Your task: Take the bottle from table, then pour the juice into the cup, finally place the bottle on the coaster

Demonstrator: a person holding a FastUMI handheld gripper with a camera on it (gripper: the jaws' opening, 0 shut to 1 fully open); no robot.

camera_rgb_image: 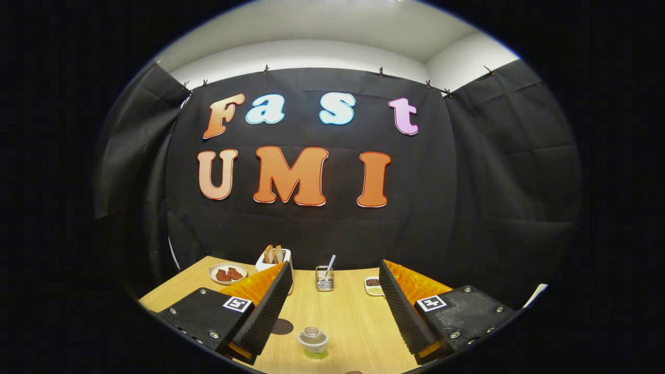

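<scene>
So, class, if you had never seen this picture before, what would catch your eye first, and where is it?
The tool stands wide open, its two fingers spread over the wooden table. Between them, near their tips, sits a small clear bottle with green juice at its bottom, and a dark round coaster lies beside it. Beyond the fingers, by the black wall, are a toaster with bread, a plate of red food and a wire holder.

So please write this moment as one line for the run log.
hand-held gripper: open, holding nothing | small clear plastic bottle of green juice: upright on wooden table, between fingers | dark round coaster: beside bottle, bare
</scene>
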